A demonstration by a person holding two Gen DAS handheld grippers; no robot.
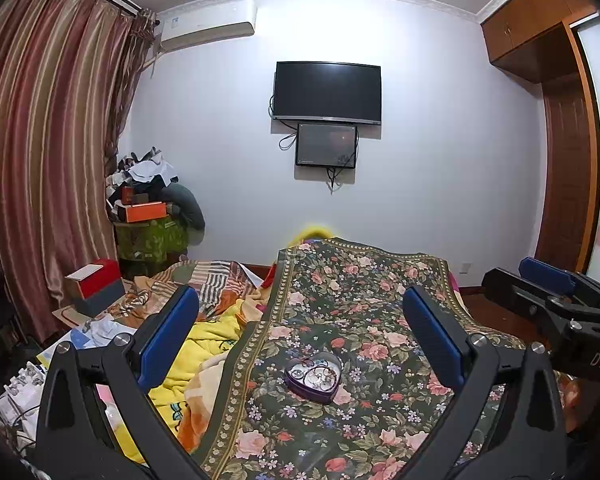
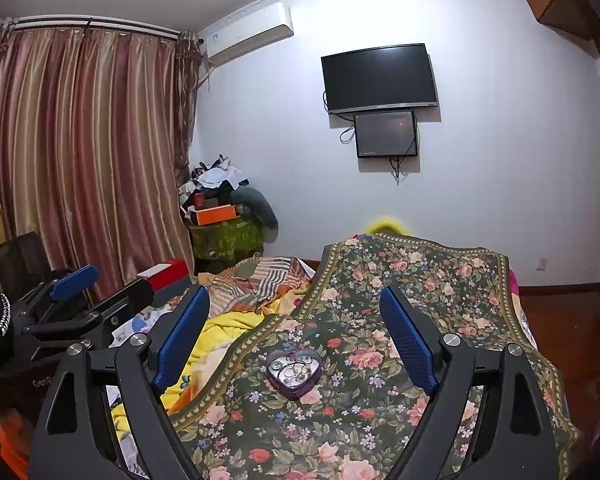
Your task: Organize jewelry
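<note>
White "DAS" lettering, cut off by the frame edge, on the right gripper [image 1: 548, 280] body at right of the left wrist view. "GenR", also truncated, on the left gripper [image 2: 100, 280] body, lower left of the right wrist view. Nothing else legible.

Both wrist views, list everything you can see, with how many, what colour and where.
heart-shaped box: one, purple, open, on the floral cloth, holding rings and small jewelry
floral cloth: one, dark green with pink roses, spread over the table
quilt: one, yellow and patchwork, bunched left of the cloth
red and grey box: one, far left by the curtain
curtain: one, striped red-brown, left wall
television: one, black, on the white wall
small screen: one, dark, just under the television
air conditioner: one, white, top of the wall
clutter pile: one, with an orange box, in the corner
wardrobe: one, brown wood, right
left hand-held gripper: black with blue pads, open, empty
right hand-held gripper: same, open, empty
</note>
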